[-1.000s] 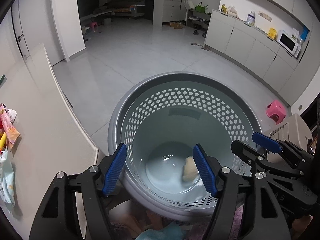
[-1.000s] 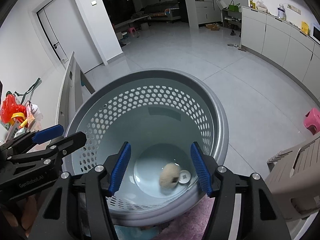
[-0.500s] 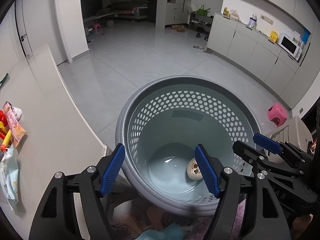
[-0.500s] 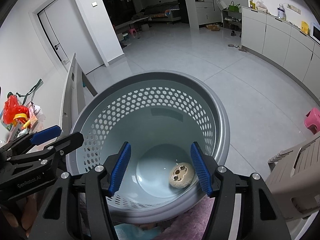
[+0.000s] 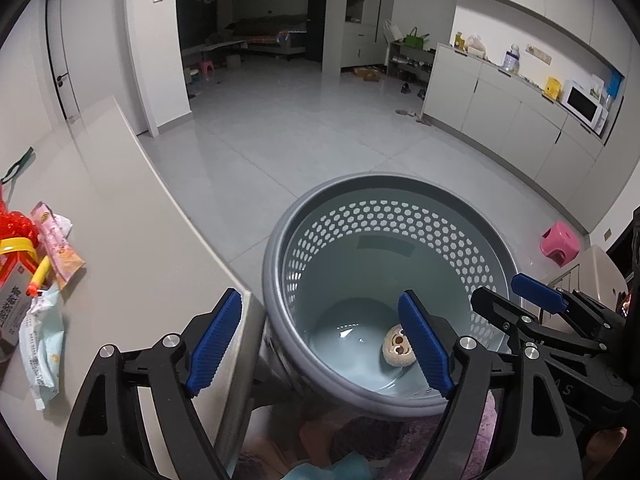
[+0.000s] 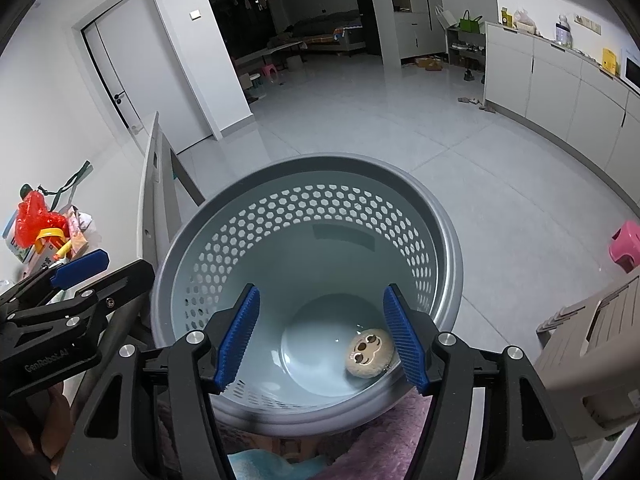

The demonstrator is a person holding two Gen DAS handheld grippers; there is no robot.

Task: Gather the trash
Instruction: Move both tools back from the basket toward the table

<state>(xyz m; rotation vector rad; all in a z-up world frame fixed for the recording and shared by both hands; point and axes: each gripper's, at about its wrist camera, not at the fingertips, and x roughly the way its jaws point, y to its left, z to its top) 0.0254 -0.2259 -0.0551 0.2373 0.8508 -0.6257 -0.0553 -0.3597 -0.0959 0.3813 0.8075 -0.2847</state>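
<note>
Trash here is a small round tan piece with a cartoon face point(image 5: 398, 346), lying on the bottom of the grey perforated basket point(image 5: 280, 264), close to the basket's near wall; in the right wrist view the same piece point(image 6: 369, 353) lies toward the right side of the basket point(image 6: 450, 248) floor. Over the basket's near rim the left hand-held gripper point(image 5: 320, 346) has its jaws opening, with nothing clamped between its blue pads point(image 5: 216, 338). Beside it, also above the basket's near rim, the right hand-held gripper point(image 6: 322, 334) has its jaws parting as well, and its blue pads point(image 6: 238, 338) press on nothing. Left of the basket stands the counter point(image 5: 132, 248), carrying a cluster of wrappers and packets point(image 5: 40, 280) well apart from the basket, among them a red mesh bag point(image 5: 16, 222). A pink stool point(image 5: 560, 242) stands on the floor right of the basket.
</note>
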